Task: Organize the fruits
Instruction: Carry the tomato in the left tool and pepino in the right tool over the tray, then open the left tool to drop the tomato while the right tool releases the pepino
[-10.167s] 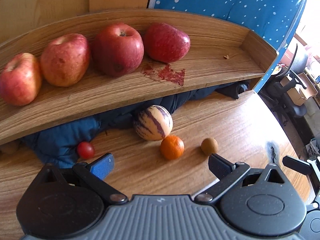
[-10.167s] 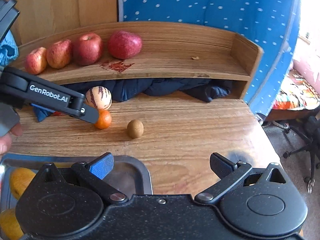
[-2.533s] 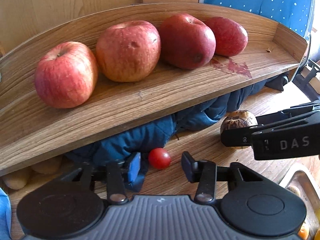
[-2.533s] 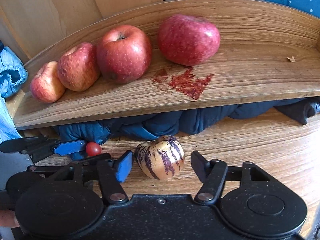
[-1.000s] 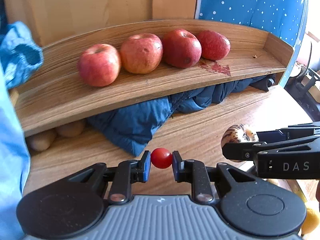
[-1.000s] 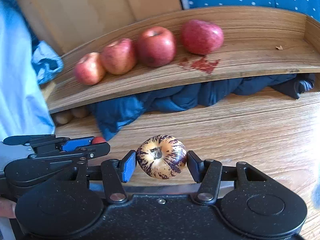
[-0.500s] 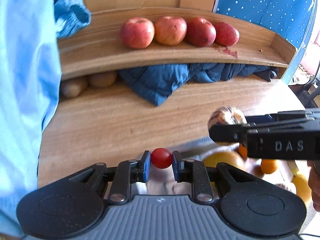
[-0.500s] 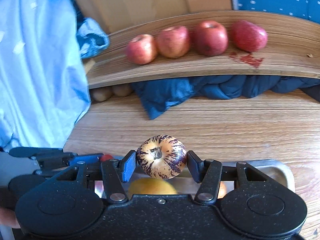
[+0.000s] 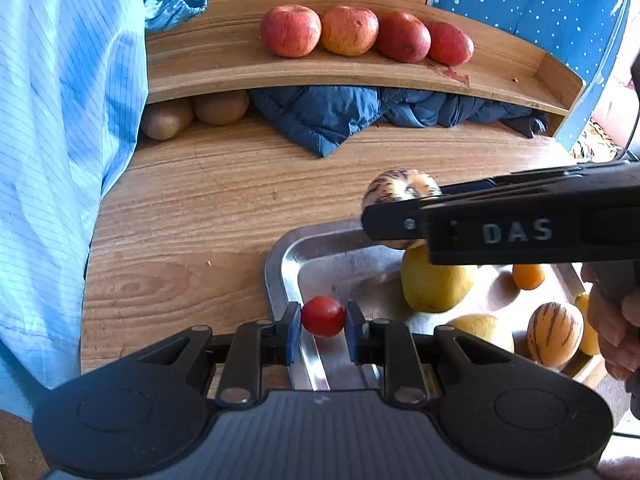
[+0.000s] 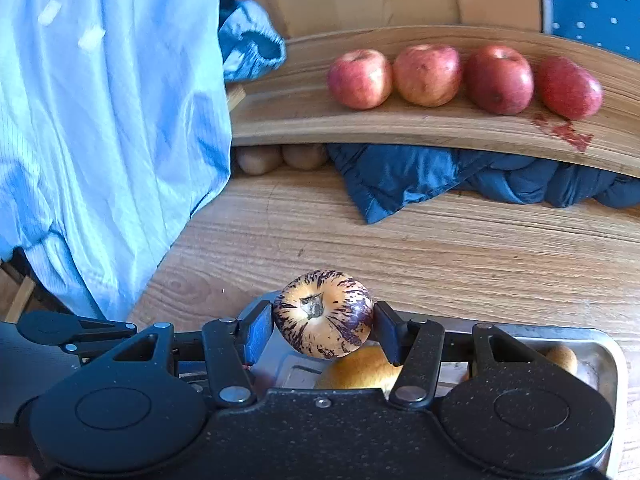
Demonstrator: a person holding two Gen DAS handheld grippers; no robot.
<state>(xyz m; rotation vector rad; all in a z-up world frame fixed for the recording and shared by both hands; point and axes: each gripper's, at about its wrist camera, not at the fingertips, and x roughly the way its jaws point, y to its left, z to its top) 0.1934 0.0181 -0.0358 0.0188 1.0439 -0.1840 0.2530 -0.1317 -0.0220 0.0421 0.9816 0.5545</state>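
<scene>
Grippers first, nearest of all: the left gripper [image 9: 322, 333] is pinched on a small red tomato [image 9: 322, 316], holding it over the near left corner of a metal tray [image 9: 280, 264]. Just beside it the right gripper [image 10: 322, 334] is clamped on a striped melon [image 10: 323, 313], cream with purple streaks, stem end facing the camera, hanging above the tray's far edge. A hand [image 9: 612, 320] shows at the right edge of the left view, wrapped around that tool's handle. Down in the tray lie a yellow fruit [image 9: 436, 280] under the melon, a second yellow one [image 9: 480, 330] nearer, another striped melon [image 9: 554, 334] to the right, and a small orange [image 9: 528, 276] behind. The tray sits on a wooden worktop [image 9: 192, 208], with a pale blue garment [image 9: 60, 140] hanging over its left side. Further back a dark blue jacket [image 9: 340, 114] is stuffed under a curved wooden shelf [image 9: 224, 60], and two brown kiwis [image 9: 196, 114] sit in the shadow to its left. On the shelf four red apples [image 9: 366, 34] stand touching in a row, with a red stain [image 9: 446, 72] just past the rightmost one.
</scene>
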